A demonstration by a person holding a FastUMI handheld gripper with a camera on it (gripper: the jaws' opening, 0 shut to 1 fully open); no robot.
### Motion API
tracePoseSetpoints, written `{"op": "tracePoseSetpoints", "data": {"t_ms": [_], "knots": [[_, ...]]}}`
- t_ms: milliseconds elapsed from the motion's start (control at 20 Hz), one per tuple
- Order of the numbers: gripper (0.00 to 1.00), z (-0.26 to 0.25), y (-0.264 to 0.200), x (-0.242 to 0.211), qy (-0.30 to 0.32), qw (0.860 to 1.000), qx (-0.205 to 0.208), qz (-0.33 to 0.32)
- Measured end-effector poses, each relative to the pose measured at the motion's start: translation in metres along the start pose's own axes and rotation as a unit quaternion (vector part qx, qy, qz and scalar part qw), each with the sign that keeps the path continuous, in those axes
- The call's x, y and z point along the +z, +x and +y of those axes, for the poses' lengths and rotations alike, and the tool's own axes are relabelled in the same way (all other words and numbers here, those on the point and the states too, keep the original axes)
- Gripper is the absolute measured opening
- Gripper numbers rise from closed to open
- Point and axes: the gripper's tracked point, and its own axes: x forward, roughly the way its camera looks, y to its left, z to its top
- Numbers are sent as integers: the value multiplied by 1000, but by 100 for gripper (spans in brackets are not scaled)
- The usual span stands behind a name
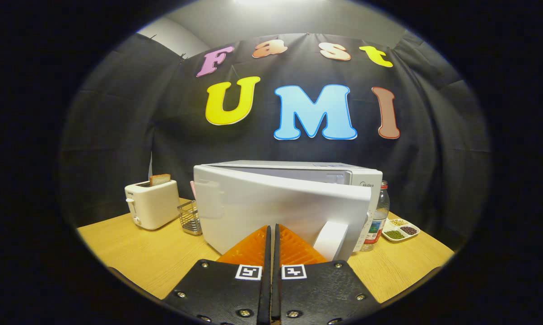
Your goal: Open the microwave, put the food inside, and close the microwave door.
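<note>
A white microwave (334, 174) stands on the wooden table (136, 253), straight ahead of me. Its door (271, 210) is swung partly out toward me, hinged on the left, with a narrow gap along the top and at the right side. The door handle (331, 240) sticks out at the door's lower right. My gripper (271, 227) is shut with nothing between its fingers, and the fingertips sit against the lower front of the door, just left of the handle. The inside of the microwave is hidden behind the door.
A white toaster (151, 204) with a slice of bread (160, 179) stands left of the microwave. A small wire basket (190, 218) sits between them. Right of the microwave are a clear bottle (378, 216) and a divided dish of beans (401, 229).
</note>
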Motion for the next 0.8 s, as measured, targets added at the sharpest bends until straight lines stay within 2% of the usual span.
{"op": "tracePoseSetpoints", "data": {"t_ms": [400, 800], "knots": [[2, -48, 58, 1, -10, 998, -56, 4], [2, -71, 116, 2, -9, 995, -104, 4]]}}
